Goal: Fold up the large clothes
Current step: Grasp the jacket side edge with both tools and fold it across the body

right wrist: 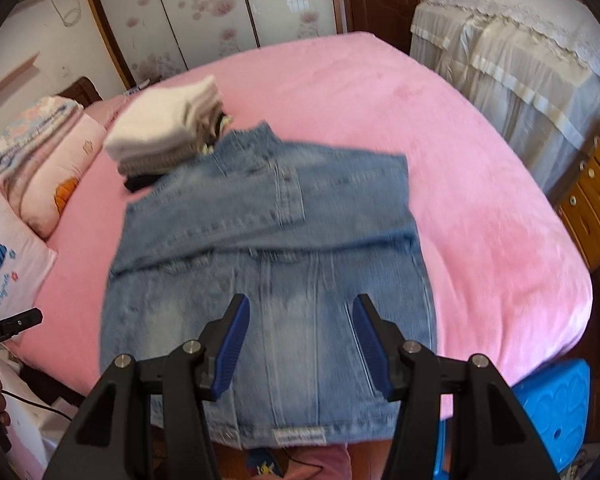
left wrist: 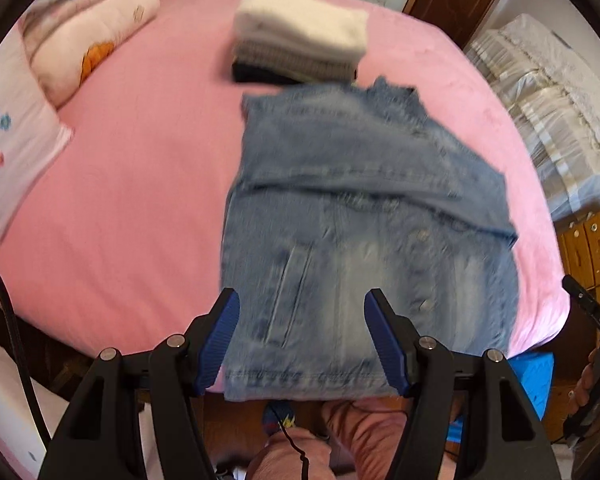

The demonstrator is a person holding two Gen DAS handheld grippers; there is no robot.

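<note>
A light-blue denim jacket (left wrist: 352, 216) lies flat on the pink bed (left wrist: 140, 200), sleeves folded in, its hem hanging over the near edge. It also shows in the right wrist view (right wrist: 272, 264). My left gripper (left wrist: 300, 340) is open and empty, hovering above the hem's left part. My right gripper (right wrist: 300, 344) is open and empty above the hem's middle. Both views are motion-blurred.
A stack of folded clothes (left wrist: 300, 36), white on top, sits beyond the jacket's collar; it also shows in the right wrist view (right wrist: 168, 132). Pillows and folded quilts (left wrist: 80, 28) lie at the left. A blue plastic stool (right wrist: 552, 412) stands at the bed's near right corner.
</note>
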